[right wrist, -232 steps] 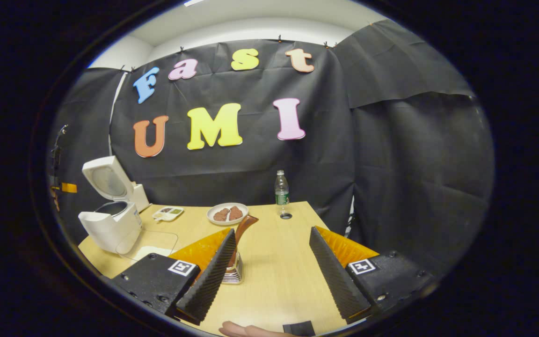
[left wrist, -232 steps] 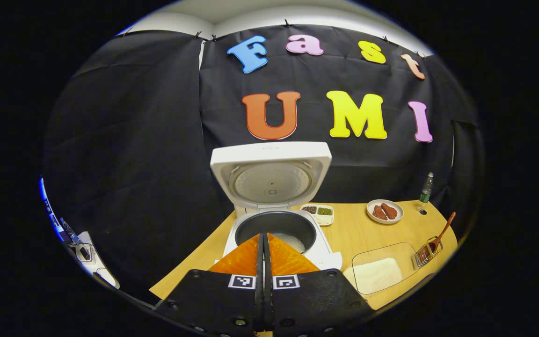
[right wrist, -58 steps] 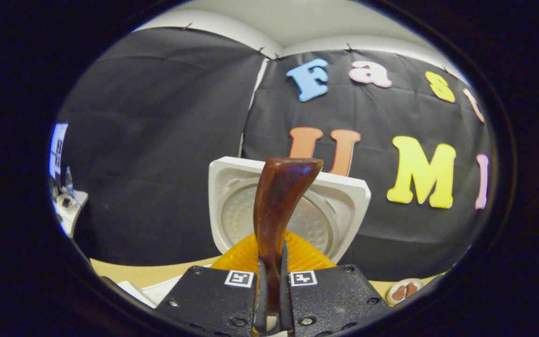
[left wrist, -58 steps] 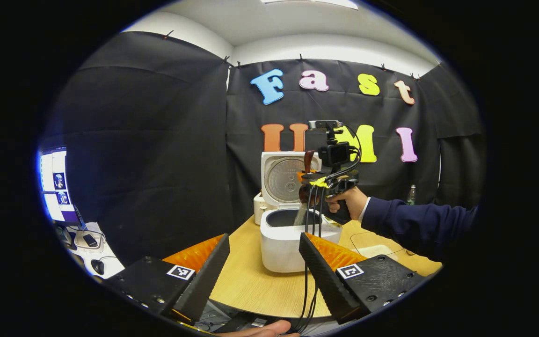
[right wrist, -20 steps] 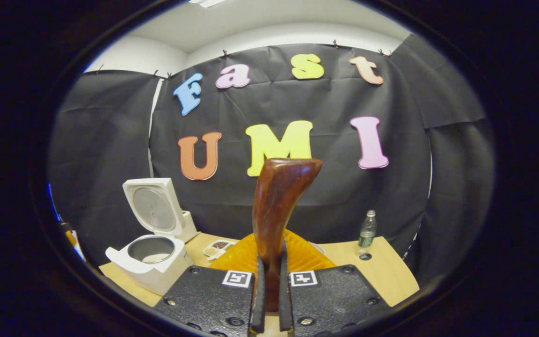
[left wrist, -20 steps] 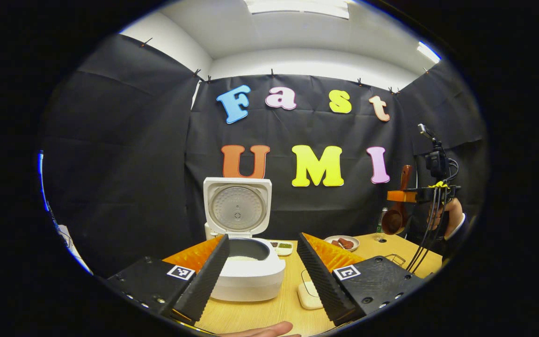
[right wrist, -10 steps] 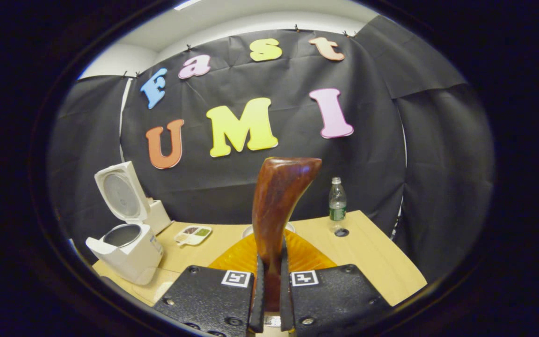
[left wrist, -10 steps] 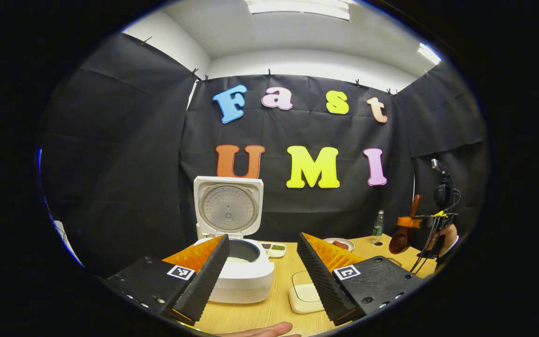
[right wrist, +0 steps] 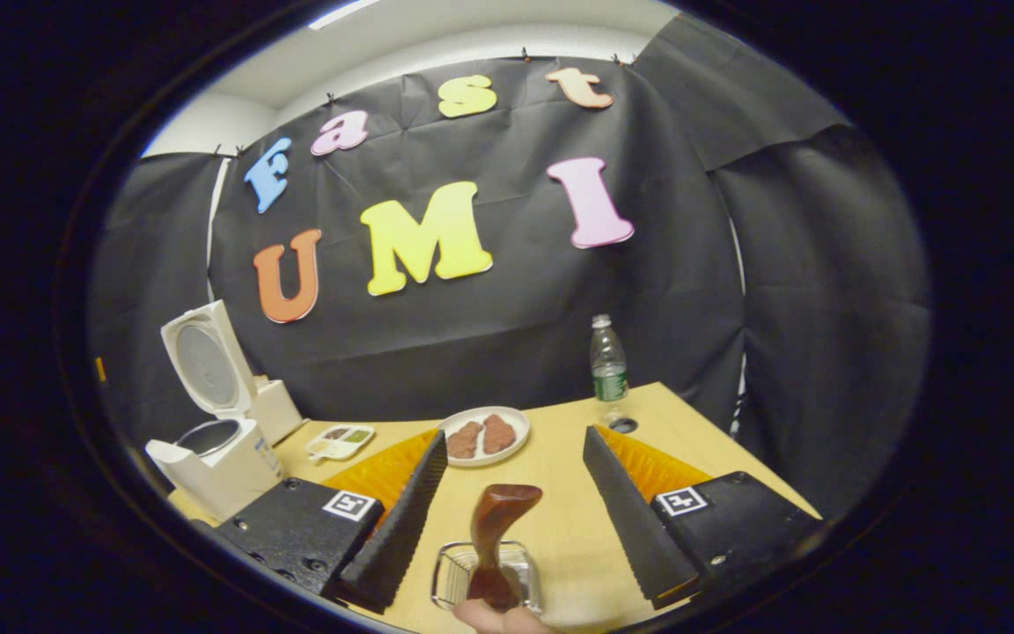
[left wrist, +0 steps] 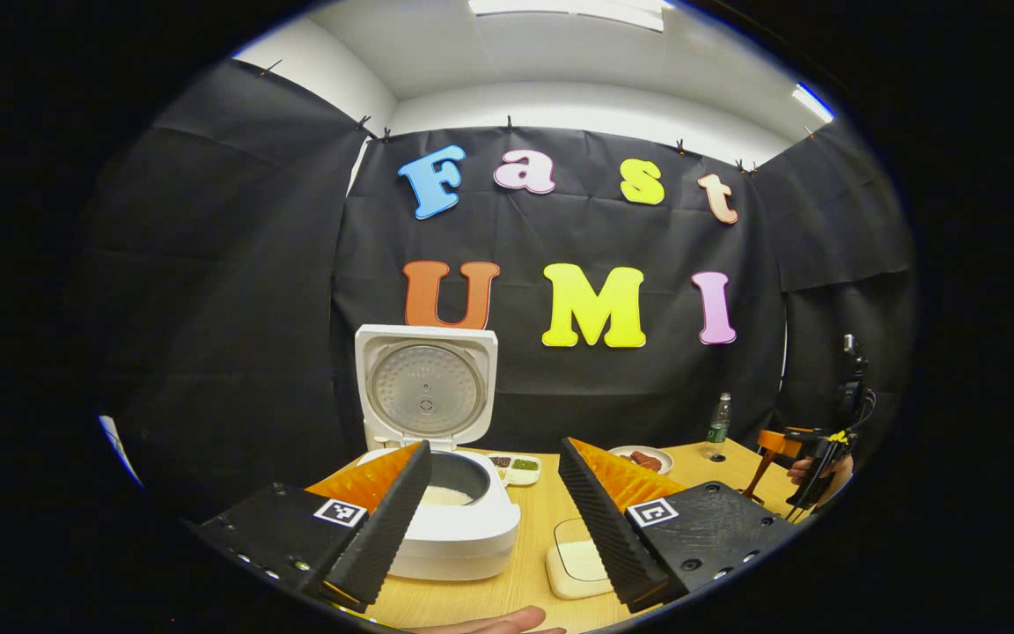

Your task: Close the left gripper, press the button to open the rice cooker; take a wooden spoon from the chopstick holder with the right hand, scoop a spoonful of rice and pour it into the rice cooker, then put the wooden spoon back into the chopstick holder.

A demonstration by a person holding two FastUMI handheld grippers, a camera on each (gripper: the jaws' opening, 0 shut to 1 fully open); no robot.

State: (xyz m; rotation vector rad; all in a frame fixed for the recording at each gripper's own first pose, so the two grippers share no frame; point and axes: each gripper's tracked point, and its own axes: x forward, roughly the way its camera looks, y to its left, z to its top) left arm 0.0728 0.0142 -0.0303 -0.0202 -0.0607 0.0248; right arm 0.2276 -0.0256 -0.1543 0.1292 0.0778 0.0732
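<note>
Left gripper view: my left gripper [left wrist: 494,502] has its jaws wide open and holds nothing. Behind it the rice cooker [left wrist: 441,502] stands open on the bench [left wrist: 542,546].

Right gripper view: my right gripper [right wrist: 516,493] is open too, jaws apart. The wooden spoon [right wrist: 494,537] stands in the chopstick holder [right wrist: 485,577] by the near edge. I think that was the last step; next I only lift away.

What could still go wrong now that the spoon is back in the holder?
The wooden spoon stands in the small wire chopstick holder between the open right tongs; pulling back crooked might clip the handle and tip the holder. The rice cooker sits open just beyond the open left tongs, so a careless swing could knock its raised lid.
</note>
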